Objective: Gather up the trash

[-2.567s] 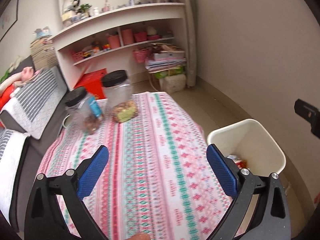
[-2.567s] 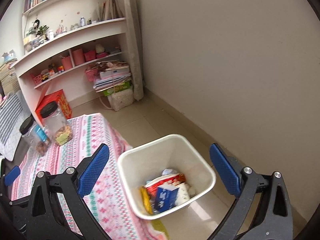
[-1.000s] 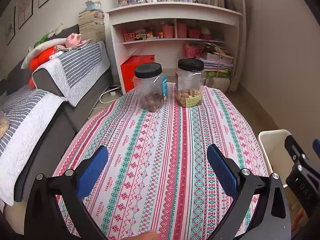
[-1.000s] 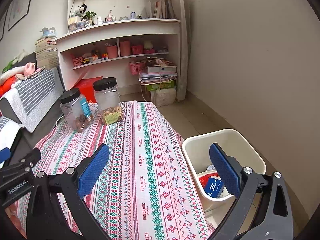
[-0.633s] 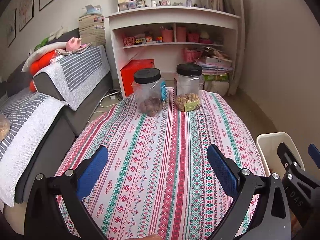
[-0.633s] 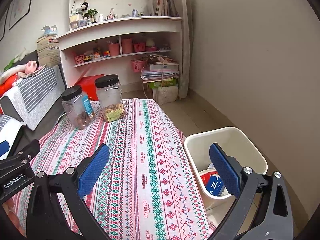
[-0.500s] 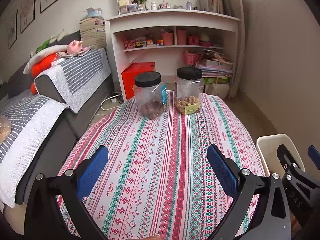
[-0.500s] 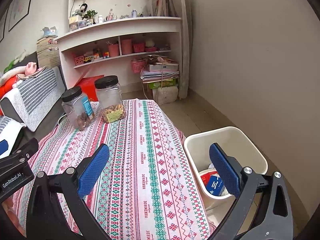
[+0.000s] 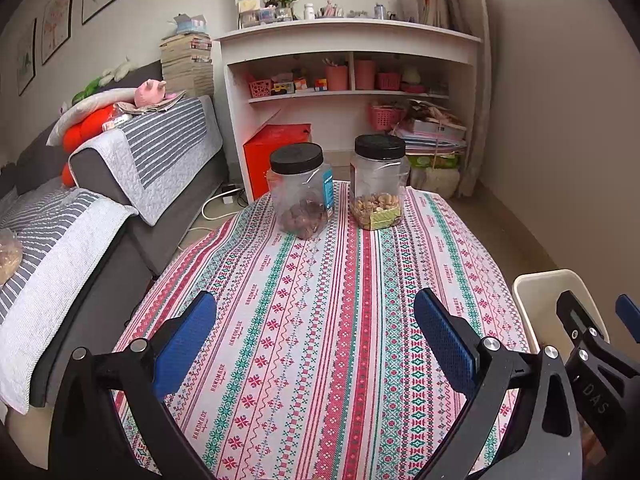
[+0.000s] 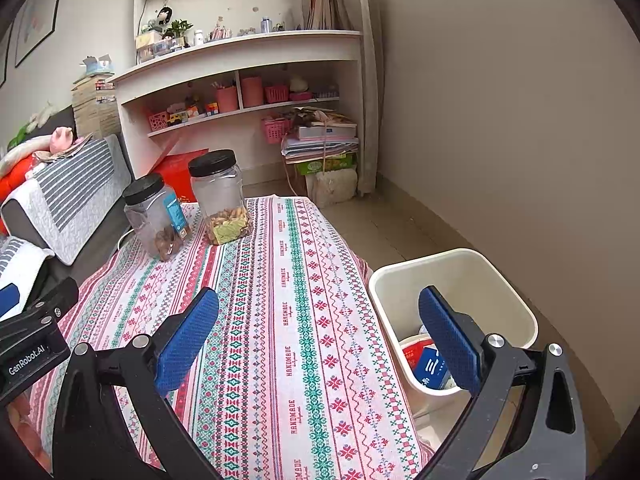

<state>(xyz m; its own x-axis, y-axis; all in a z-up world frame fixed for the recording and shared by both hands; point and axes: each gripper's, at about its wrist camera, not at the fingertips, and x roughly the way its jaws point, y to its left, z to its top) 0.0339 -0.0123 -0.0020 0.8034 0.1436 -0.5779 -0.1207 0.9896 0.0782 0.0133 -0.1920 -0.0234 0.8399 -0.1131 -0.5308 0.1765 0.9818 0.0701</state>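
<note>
Jaws wide apart on left gripper (image 9: 316,330) and right gripper (image 10: 320,322), both empty; bin (image 10: 472,272) at right's 3 o'clock.

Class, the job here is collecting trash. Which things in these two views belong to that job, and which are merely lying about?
Belongs to the job:
- cream plastic waste bin beside the table
- red and blue packaging inside that bin
- left gripper and right gripper, both open and empty

Just lying about:
- clear jar of brown nuts, black lid
- clear jar of pale nuts, black lid
- patterned striped tablecloth
</note>
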